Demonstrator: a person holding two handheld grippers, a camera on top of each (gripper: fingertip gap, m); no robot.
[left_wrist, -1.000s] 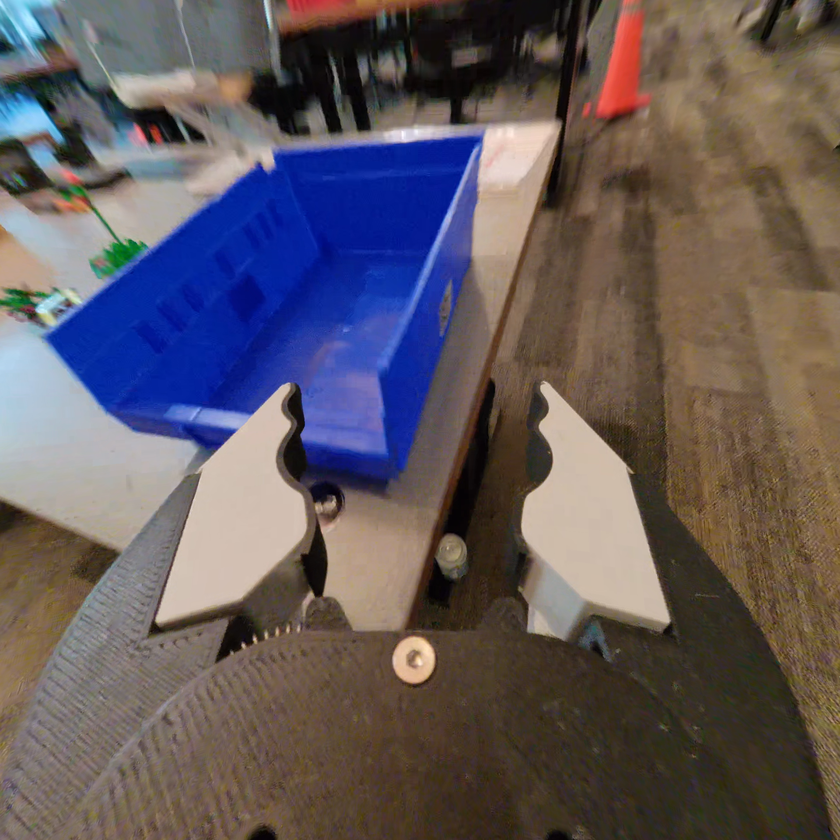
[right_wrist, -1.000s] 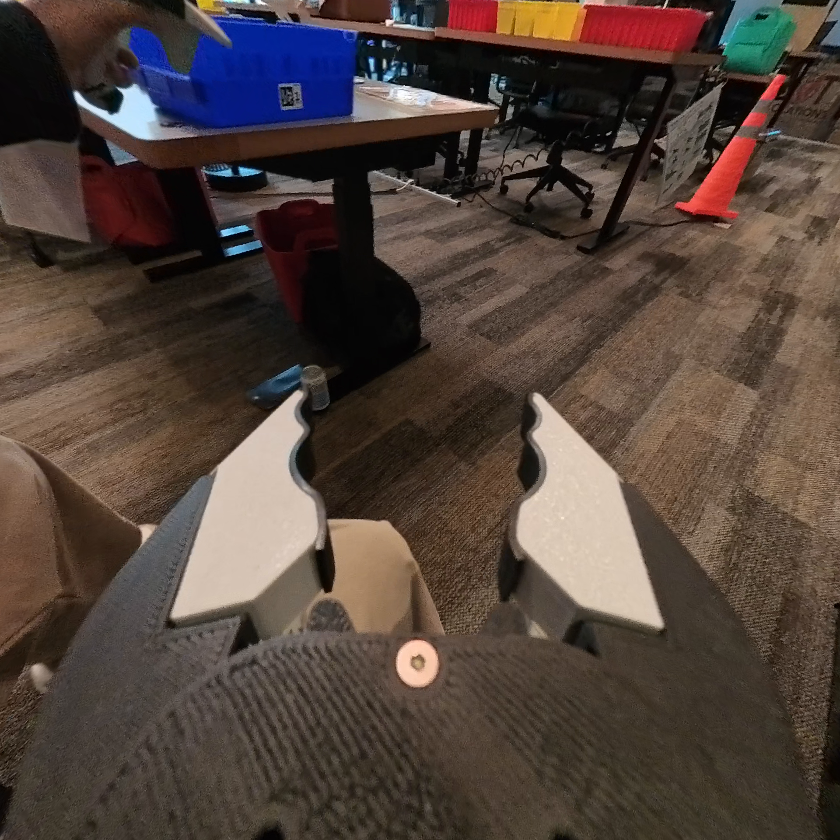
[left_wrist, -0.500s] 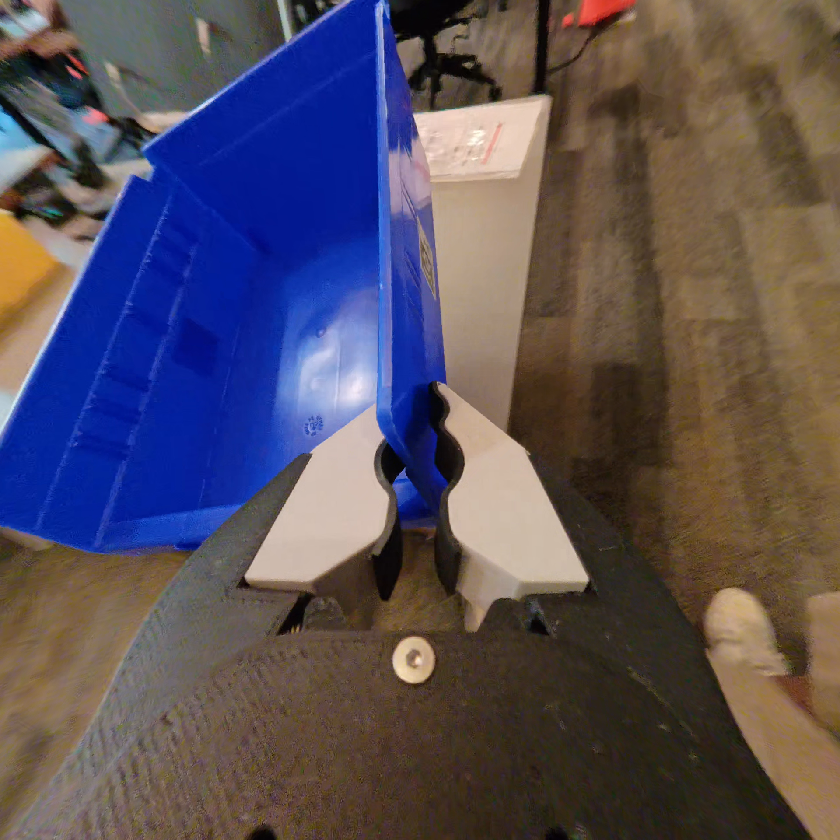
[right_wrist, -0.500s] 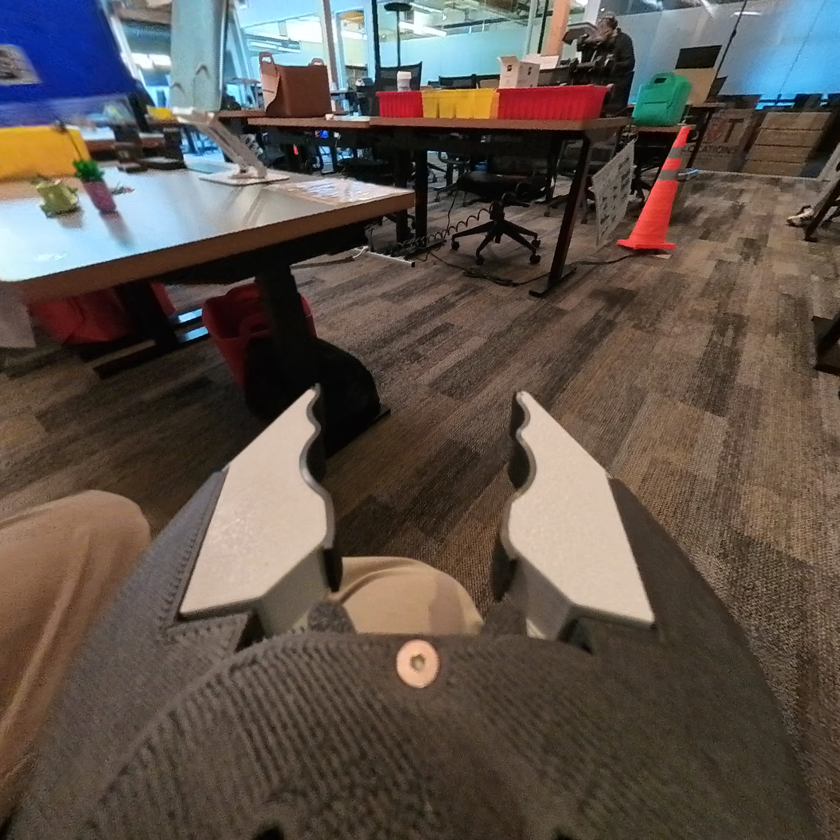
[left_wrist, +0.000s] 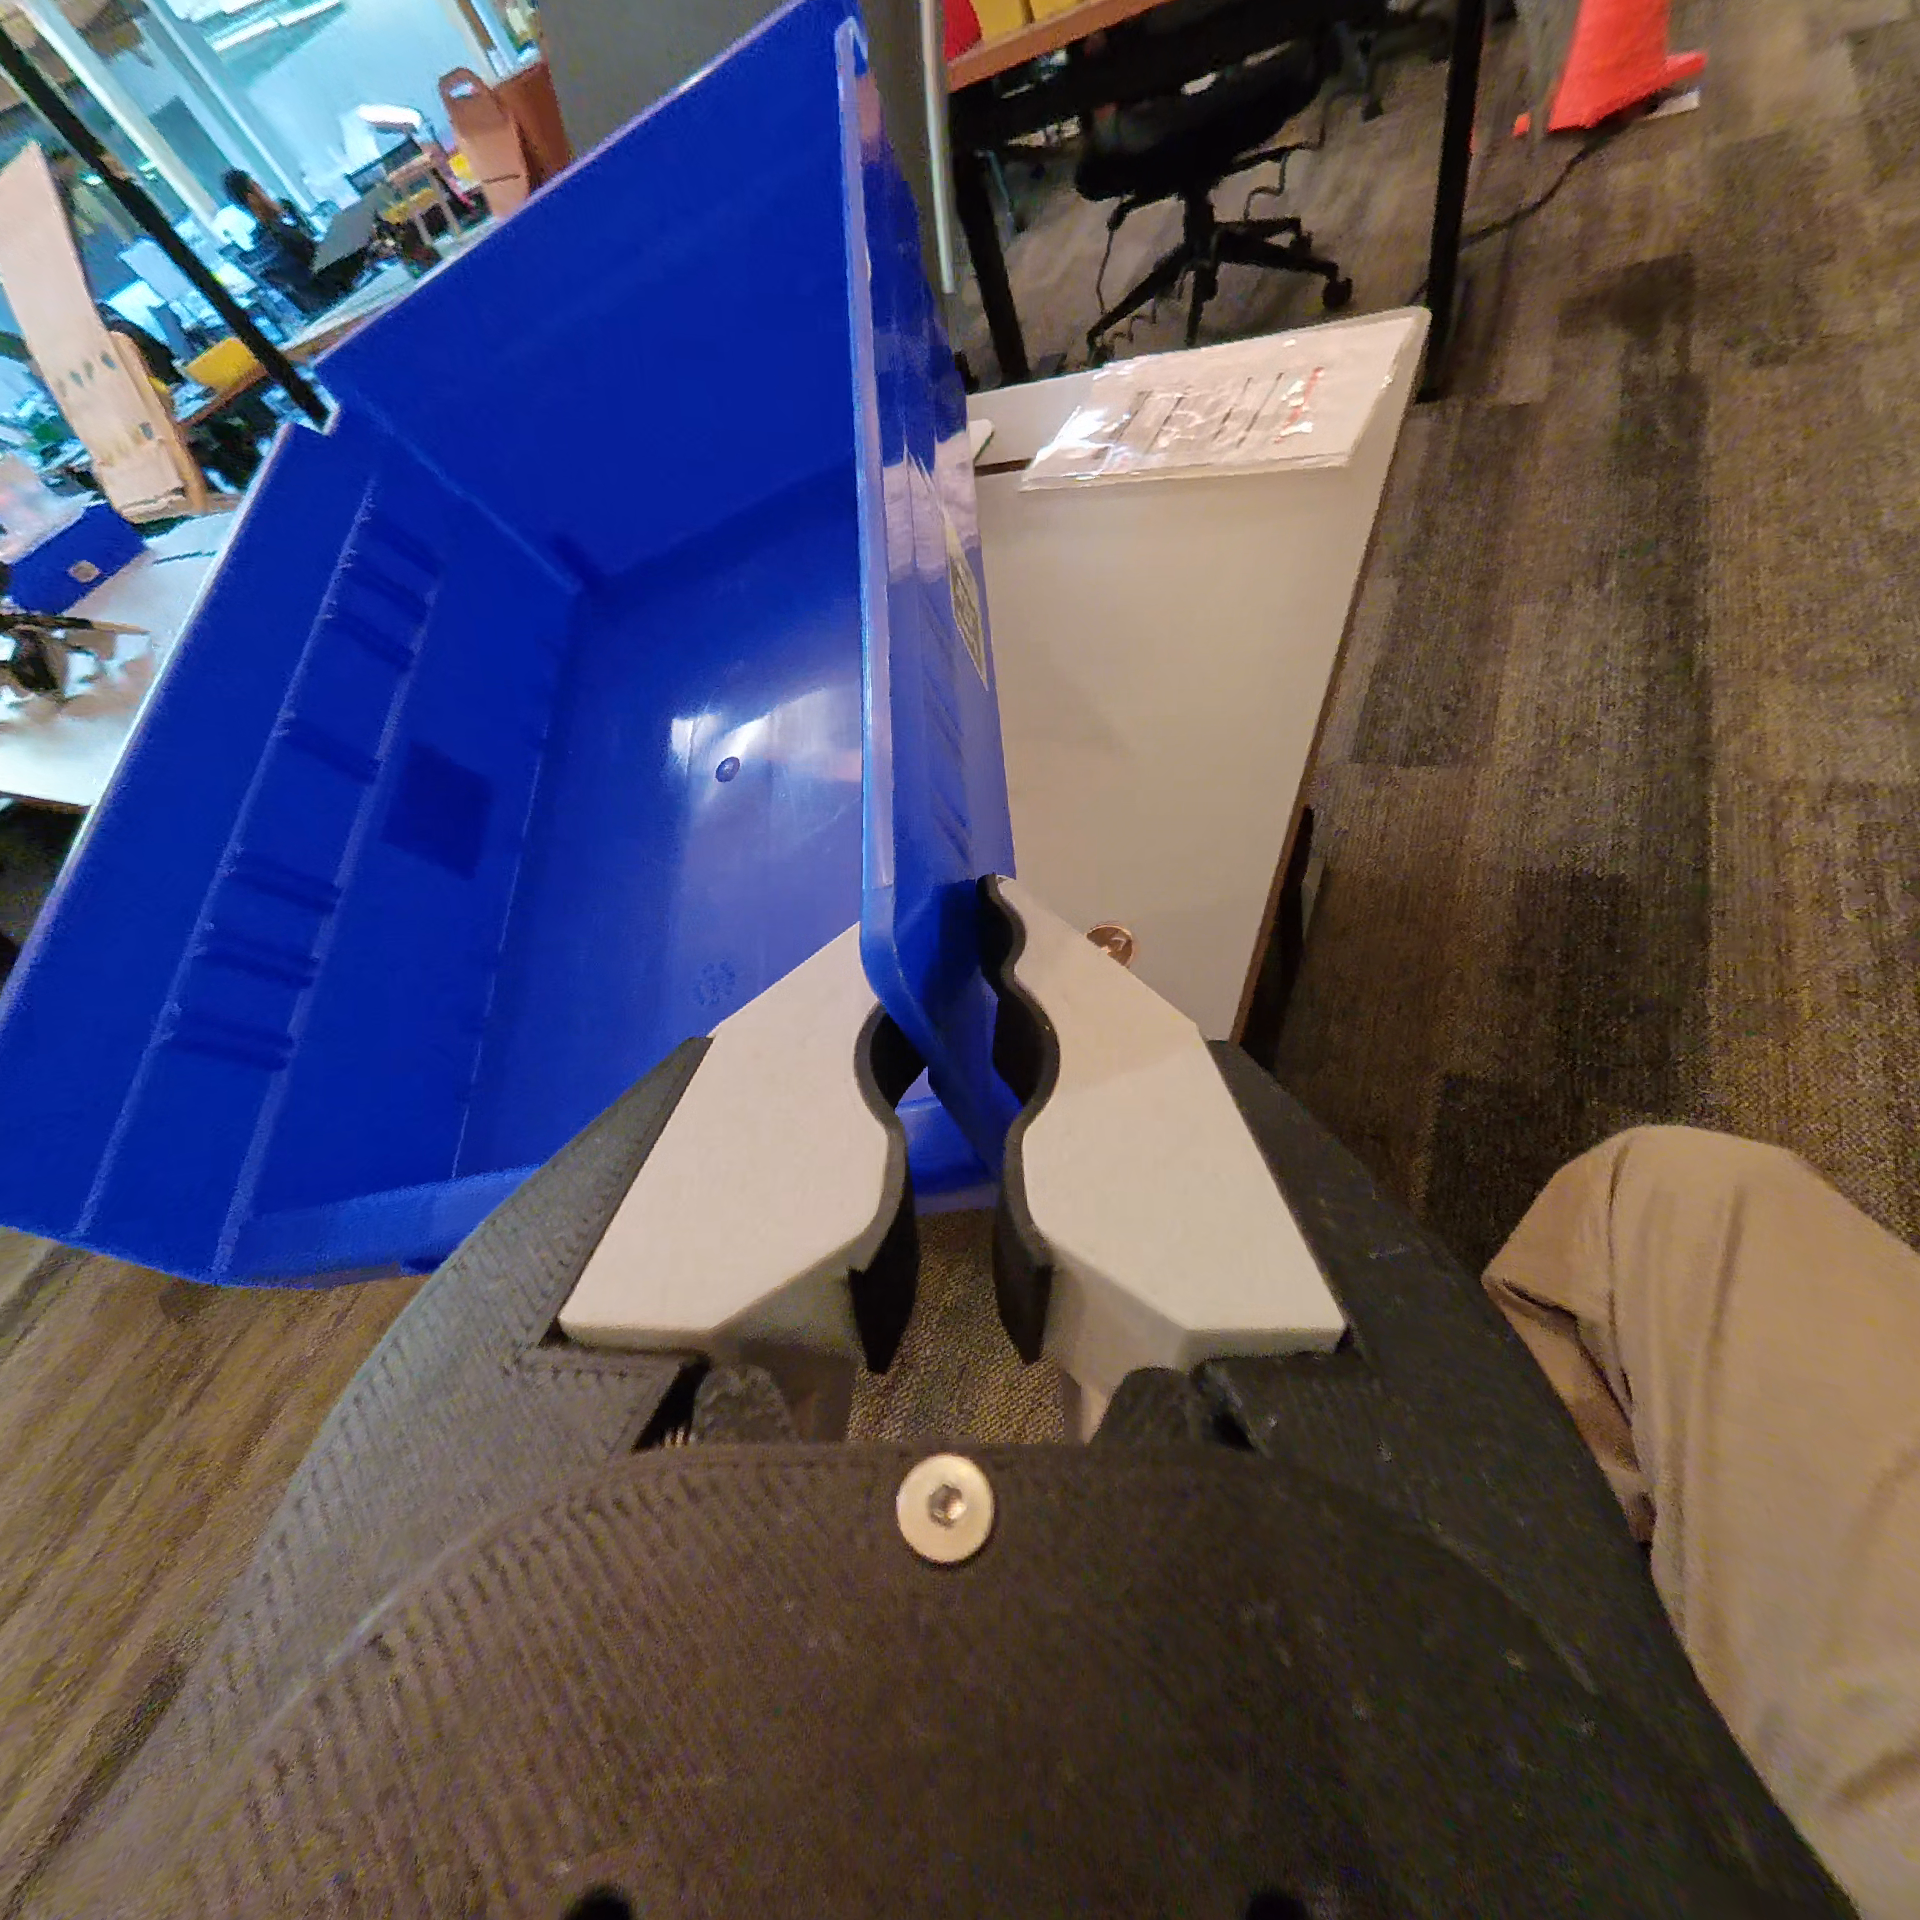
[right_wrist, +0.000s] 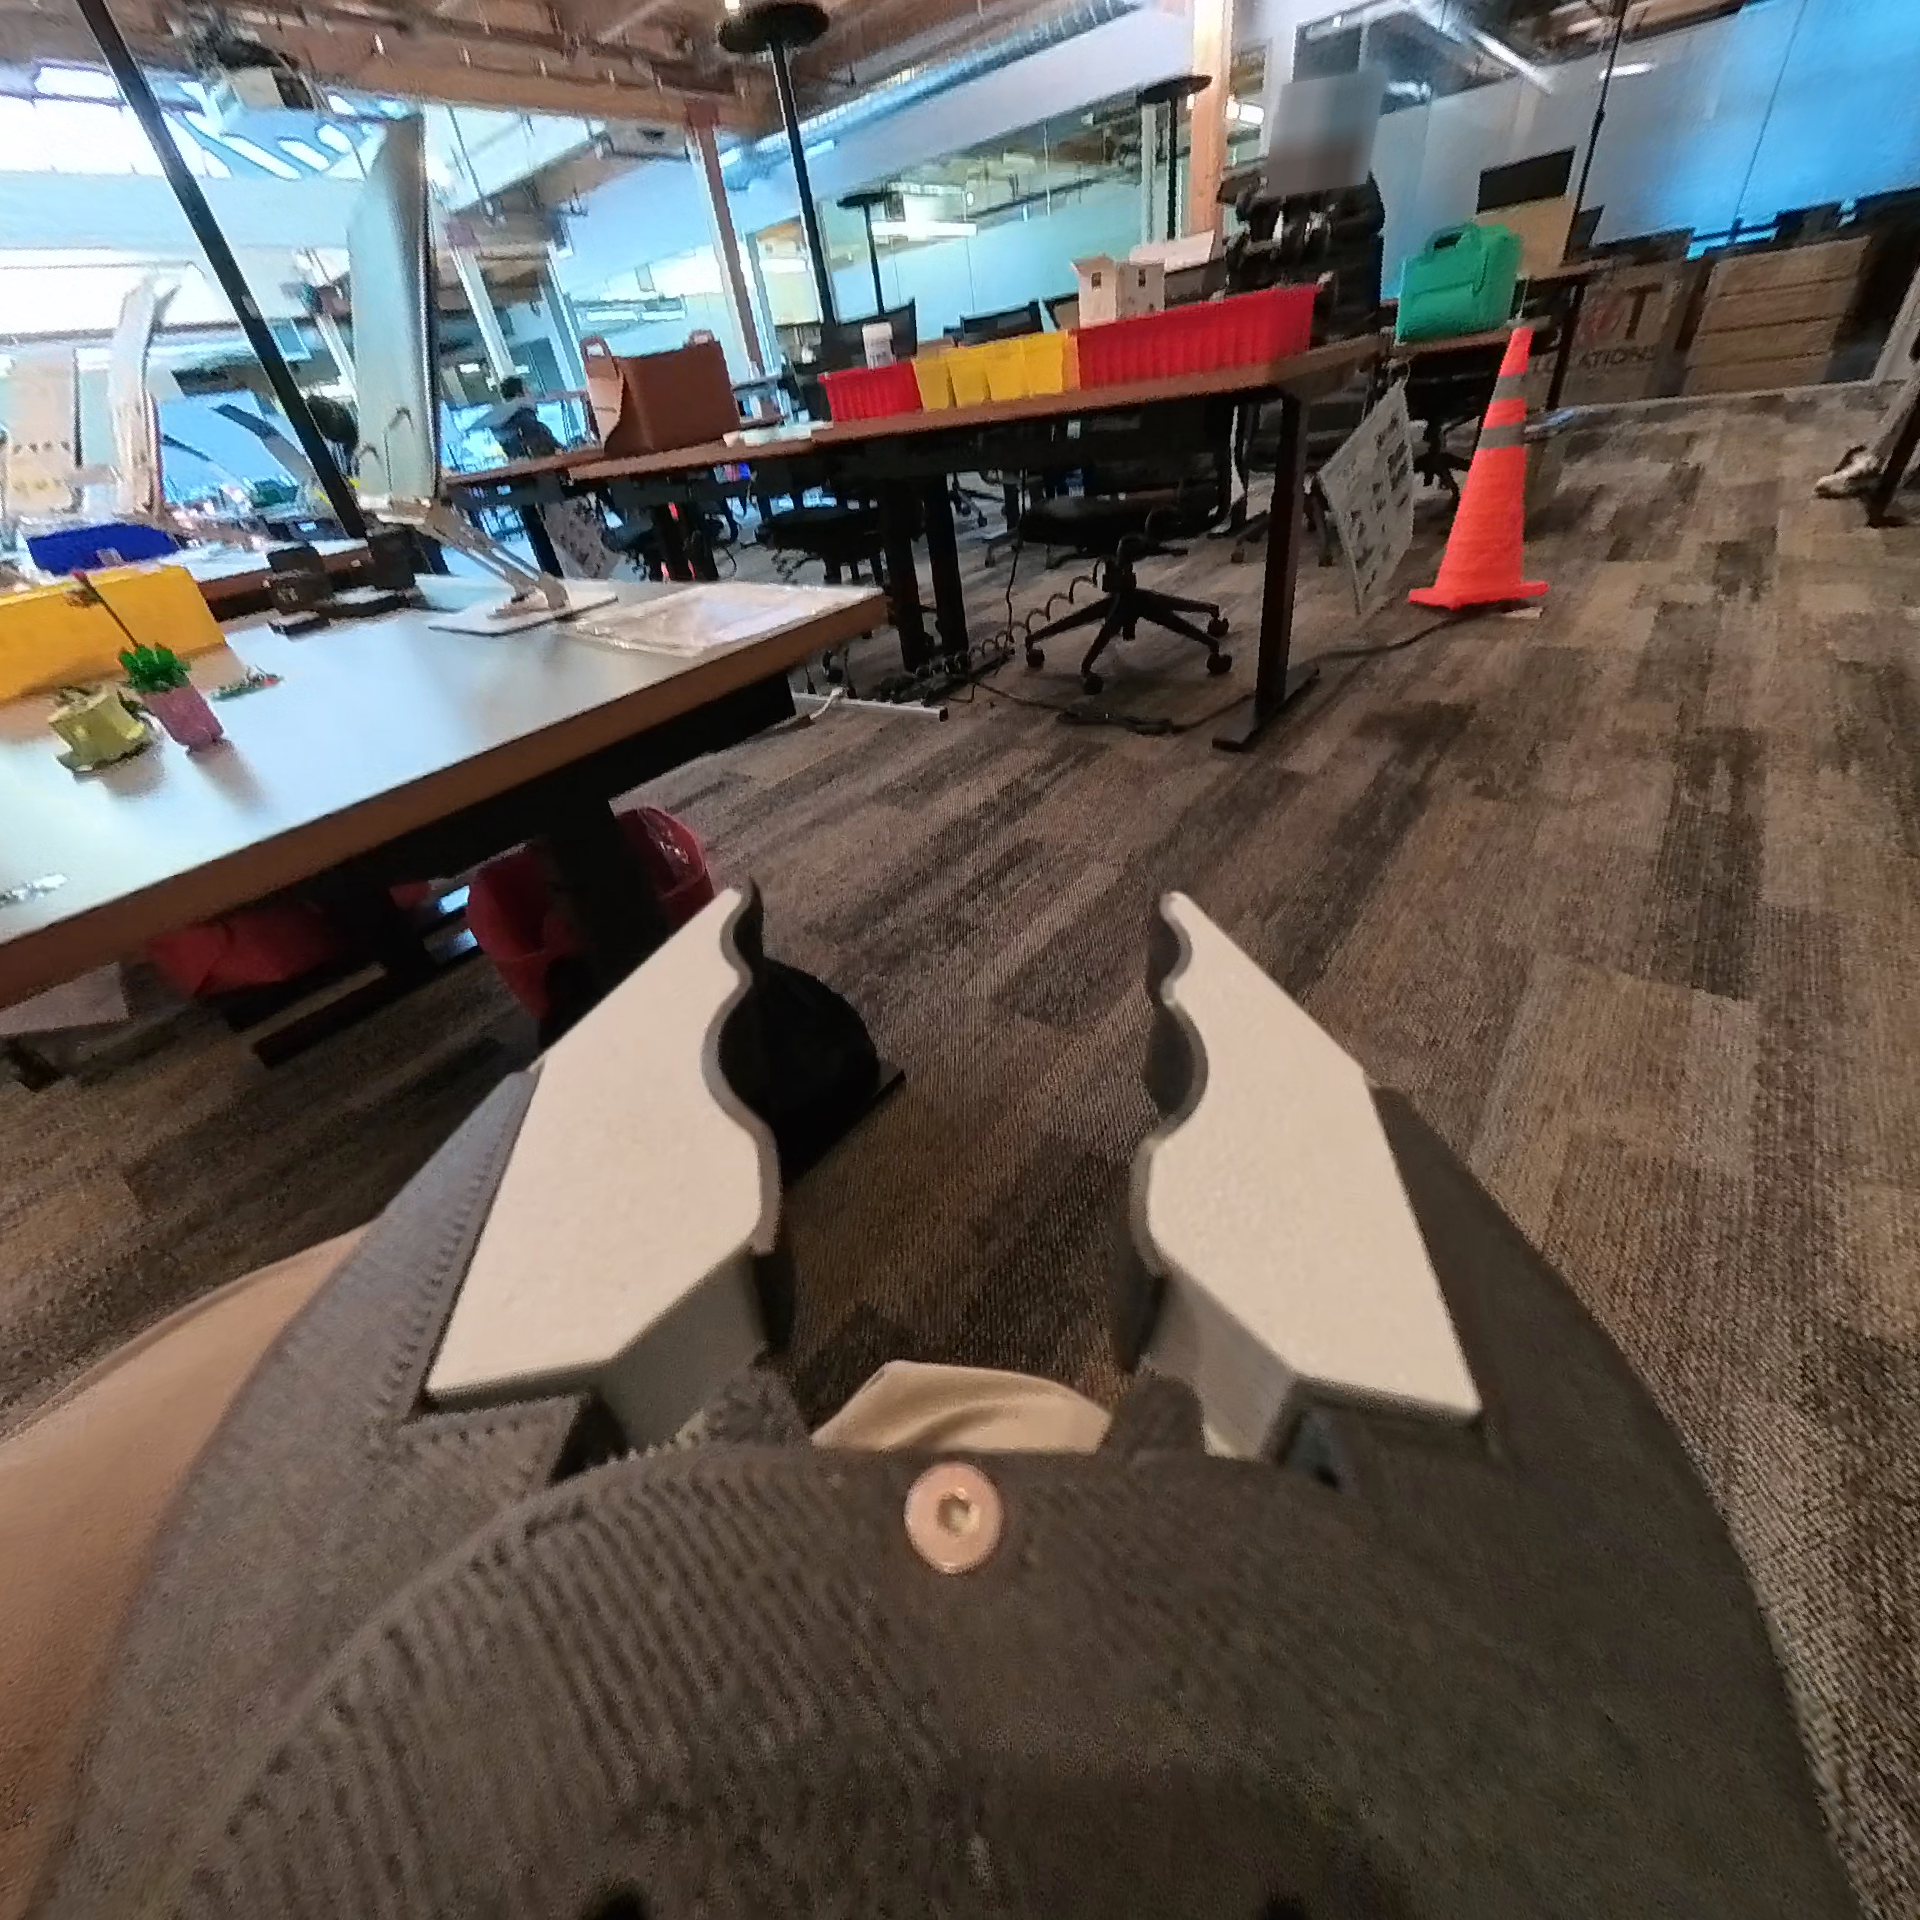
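Between the two grey fingers of the left gripper (left_wrist: 940, 997) sits the right-hand wall of a blue bin (left_wrist: 582, 665), pinched near its front corner with the fingers nearly closed on the thin plastic. That bin hangs tilted, its open top turned toward the camera and its inside bare, with a small sticker on the outer face of the gripped wall. Just behind it is the end of a white table (left_wrist: 1164, 665), with a clear plastic sleeve of papers (left_wrist: 1195, 426) lying near the far edge. A tan trouser leg (left_wrist: 1714, 1382) shows at lower right over the grey carpet (left_wrist: 1621, 727). The right gripper (right_wrist: 956, 935) holds nothing, its fingers spread wide apart above the carpet, beside the table with two small potted toys (right_wrist: 135, 707) on top. An orange cone (right_wrist: 1486, 488) stands well off on the floor.
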